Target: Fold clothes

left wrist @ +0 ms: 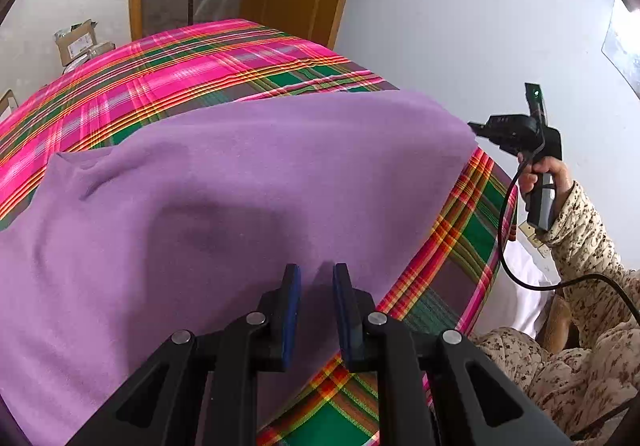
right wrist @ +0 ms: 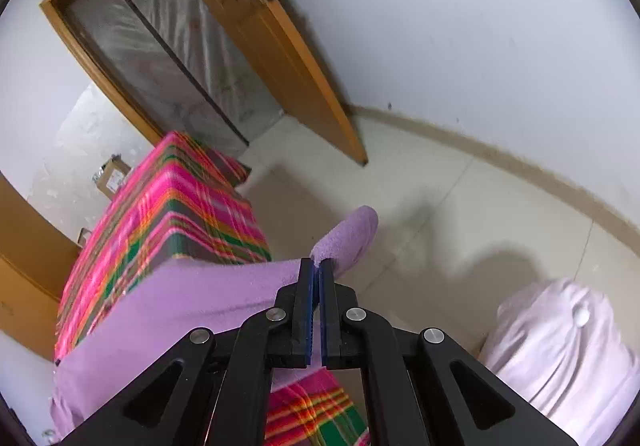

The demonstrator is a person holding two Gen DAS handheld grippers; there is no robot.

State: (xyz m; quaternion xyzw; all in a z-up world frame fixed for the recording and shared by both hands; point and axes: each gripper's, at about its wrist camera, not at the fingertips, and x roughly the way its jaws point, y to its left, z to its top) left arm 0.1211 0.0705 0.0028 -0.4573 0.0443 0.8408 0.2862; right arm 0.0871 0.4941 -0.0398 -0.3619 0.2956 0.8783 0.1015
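A purple garment (left wrist: 224, 181) lies spread over a bed with a pink and green plaid cover (left wrist: 200, 57). My left gripper (left wrist: 317, 270) hovers over the garment's near edge with a small gap between its blue pads, holding nothing. My right gripper (right wrist: 317, 266) is shut on a corner of the purple garment (right wrist: 348, 234), lifted past the bed's edge above the floor. The right gripper also shows in the left wrist view (left wrist: 486, 131) at the garment's far right corner.
A wooden door (right wrist: 280, 37) stands open beyond the bed. Cardboard boxes (left wrist: 78, 41) sit by the far wall. A pale pink bundle of cloth (right wrist: 568, 350) lies on the tiled floor (right wrist: 440, 205) at the right. The person's patterned sleeve (left wrist: 580, 238) is at the right.
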